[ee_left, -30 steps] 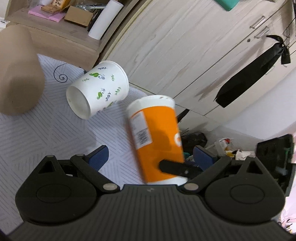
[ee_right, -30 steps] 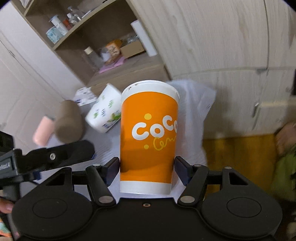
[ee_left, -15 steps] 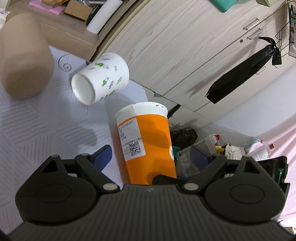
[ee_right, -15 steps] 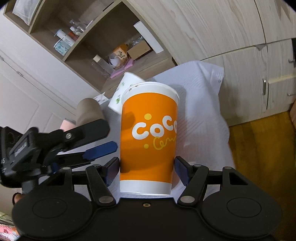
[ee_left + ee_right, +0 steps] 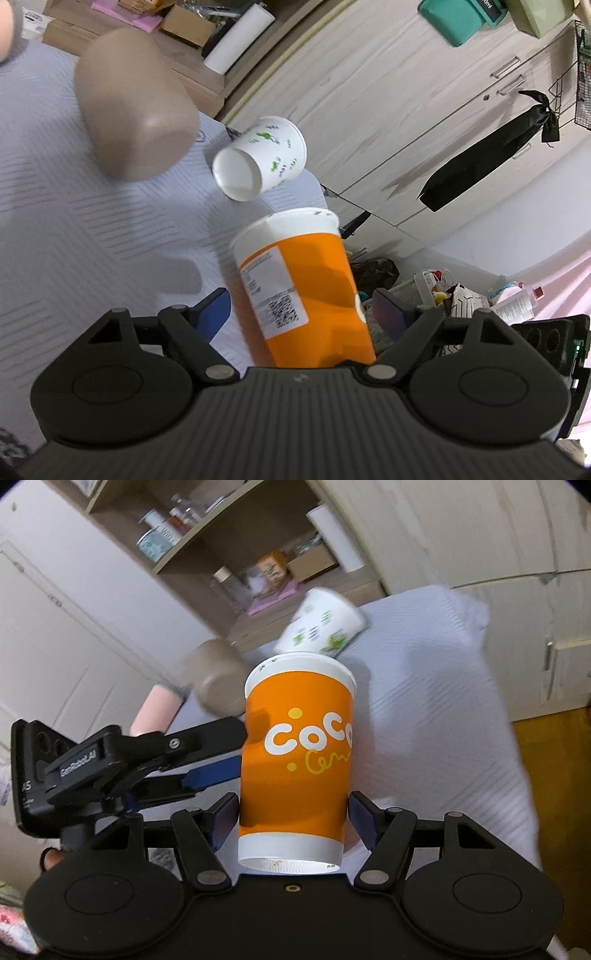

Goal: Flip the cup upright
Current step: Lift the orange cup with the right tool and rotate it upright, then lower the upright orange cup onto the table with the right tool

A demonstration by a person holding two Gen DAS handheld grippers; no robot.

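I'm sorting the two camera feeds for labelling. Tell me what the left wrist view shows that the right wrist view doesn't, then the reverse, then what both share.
Only the left wrist view shows the orange cup's white printed label with a QR code, the open mouth of the white leaf-print cup, and a black bag hanging on the cabinet.

Only the right wrist view shows the "CoCo" lettering on the orange cup, the left gripper from outside, the right gripper straddling the cup, and a pink cup.

Both show the orange cup, the leaf-print cup on its side, a brown cup and the grey cloth.
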